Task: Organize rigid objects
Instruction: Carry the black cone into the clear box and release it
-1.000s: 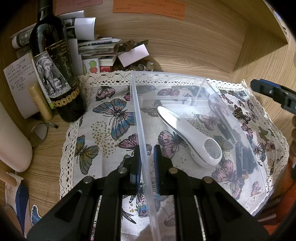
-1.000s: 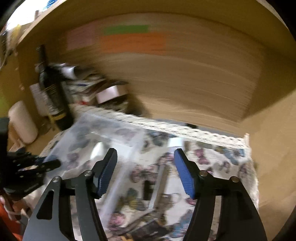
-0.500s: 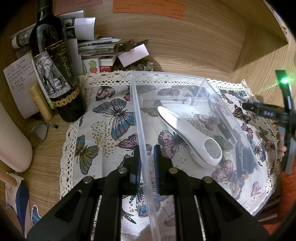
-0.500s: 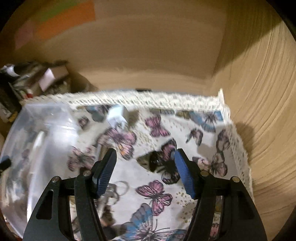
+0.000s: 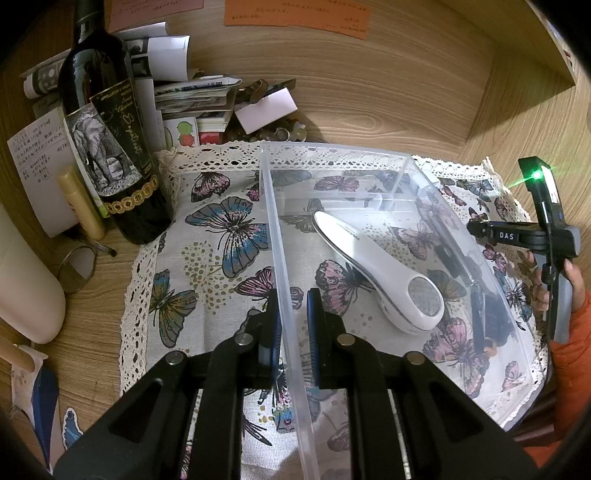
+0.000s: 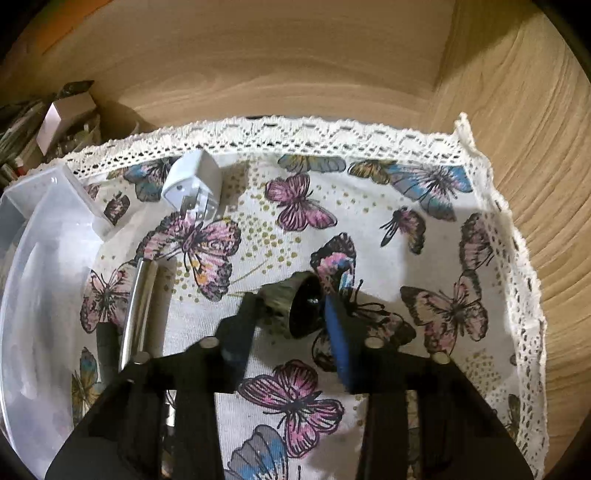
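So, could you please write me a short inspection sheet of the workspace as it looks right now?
Surface: butterfly cloth with lace edge, spread on a wooden desk.
Job's things: clear plastic bin holding a white handheld device; small dark cup-shaped object, white plug adapter and metal bar on the cloth.
Clutter: wine bottle, paper stack, handwritten note.
Grippers: left gripper shut on the bin's near wall; right gripper closing around the dark object, grip not confirmed.
Cables: nothing seen.
Surroundings: wooden alcove walls; orange note on the back wall.
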The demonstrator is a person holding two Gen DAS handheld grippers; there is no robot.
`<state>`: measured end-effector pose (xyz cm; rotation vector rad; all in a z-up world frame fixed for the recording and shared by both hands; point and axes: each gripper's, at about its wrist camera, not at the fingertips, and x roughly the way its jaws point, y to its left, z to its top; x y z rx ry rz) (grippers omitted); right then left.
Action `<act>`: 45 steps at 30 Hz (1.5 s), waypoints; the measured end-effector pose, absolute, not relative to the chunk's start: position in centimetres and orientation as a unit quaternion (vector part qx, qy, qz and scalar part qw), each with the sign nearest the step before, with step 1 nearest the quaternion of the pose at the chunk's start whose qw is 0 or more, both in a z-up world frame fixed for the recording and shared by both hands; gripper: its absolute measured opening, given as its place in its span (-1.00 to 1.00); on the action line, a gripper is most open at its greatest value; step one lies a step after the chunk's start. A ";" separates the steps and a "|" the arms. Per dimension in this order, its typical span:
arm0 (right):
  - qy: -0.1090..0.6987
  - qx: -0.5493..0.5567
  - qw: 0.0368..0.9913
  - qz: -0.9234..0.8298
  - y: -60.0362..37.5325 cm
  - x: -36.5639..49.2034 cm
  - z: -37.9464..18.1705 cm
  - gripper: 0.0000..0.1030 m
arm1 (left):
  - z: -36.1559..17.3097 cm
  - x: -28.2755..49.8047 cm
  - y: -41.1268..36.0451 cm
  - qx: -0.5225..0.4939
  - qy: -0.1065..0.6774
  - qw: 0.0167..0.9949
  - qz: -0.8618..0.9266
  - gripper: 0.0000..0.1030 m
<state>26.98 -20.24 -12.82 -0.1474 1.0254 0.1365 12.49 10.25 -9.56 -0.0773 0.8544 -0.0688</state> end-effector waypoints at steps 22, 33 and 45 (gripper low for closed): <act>0.365 -0.111 0.912 0.151 -13.8 20.6 -3.3 -0.38 | -9.5 12.5 10.2 -0.039 0.414 0.909 -0.033 -0.76; 0.338 -0.142 0.901 0.231 -8.6 18.2 -2.6 -0.38 | -9.5 12.5 10.2 -0.037 0.414 0.909 -0.032 -0.76; 0.384 -0.171 0.869 0.260 -4.8 19.2 -6.2 -0.38 | -9.5 12.6 10.1 -0.036 0.413 0.909 -0.032 -0.76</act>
